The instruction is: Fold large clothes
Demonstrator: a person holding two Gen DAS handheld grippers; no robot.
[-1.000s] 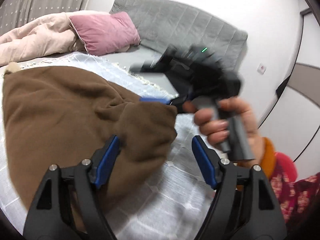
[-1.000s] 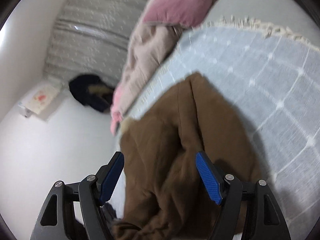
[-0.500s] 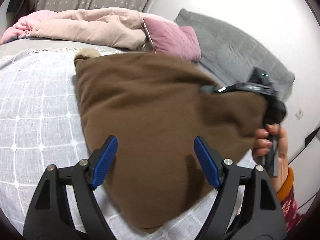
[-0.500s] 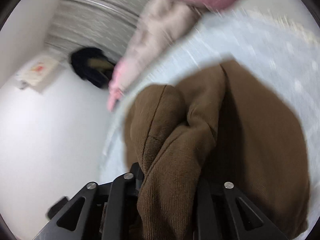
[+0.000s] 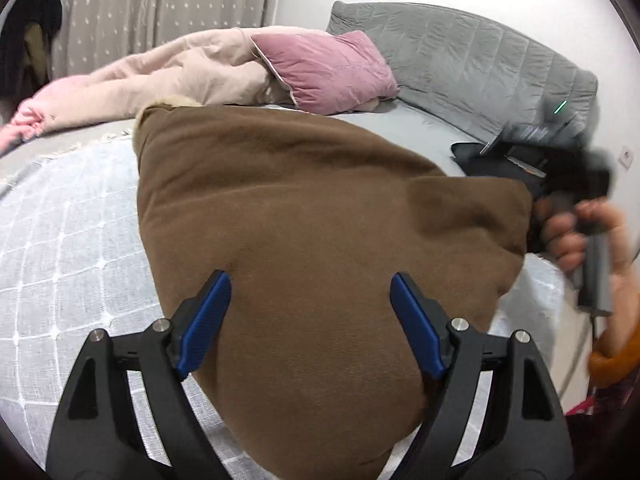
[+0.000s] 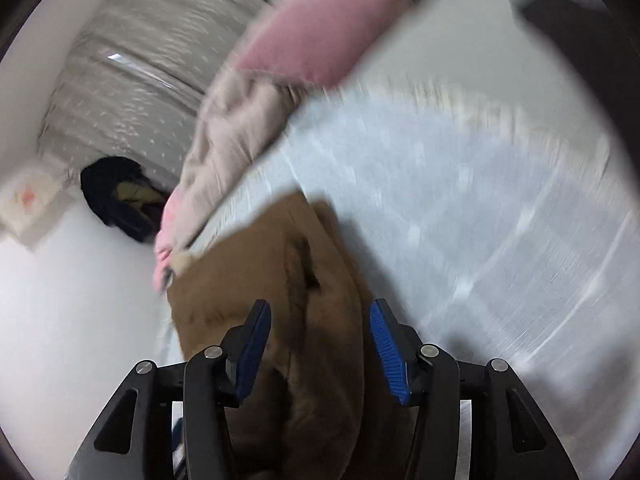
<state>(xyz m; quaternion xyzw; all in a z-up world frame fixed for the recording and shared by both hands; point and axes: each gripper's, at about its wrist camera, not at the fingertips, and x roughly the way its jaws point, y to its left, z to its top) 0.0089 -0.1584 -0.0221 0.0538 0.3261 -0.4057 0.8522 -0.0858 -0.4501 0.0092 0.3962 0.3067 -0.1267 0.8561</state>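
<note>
On the left, a pale checked blanket (image 5: pixel 60 248) covers the bed. On it lies the brown garment (image 5: pixel 304 216), folded over into a thick pad. The left claw (image 5: pixel 308 316) hovers above its near edge, jaws wide apart, holding nothing. At the right, the right claw (image 6: pixel 318 344) — its blue pads also apart — straddles a bunched ridge of the cloth without pinching it. A good fold here probably calls for smoothing that ridge flat first, then gripping both corners evenly.
</note>
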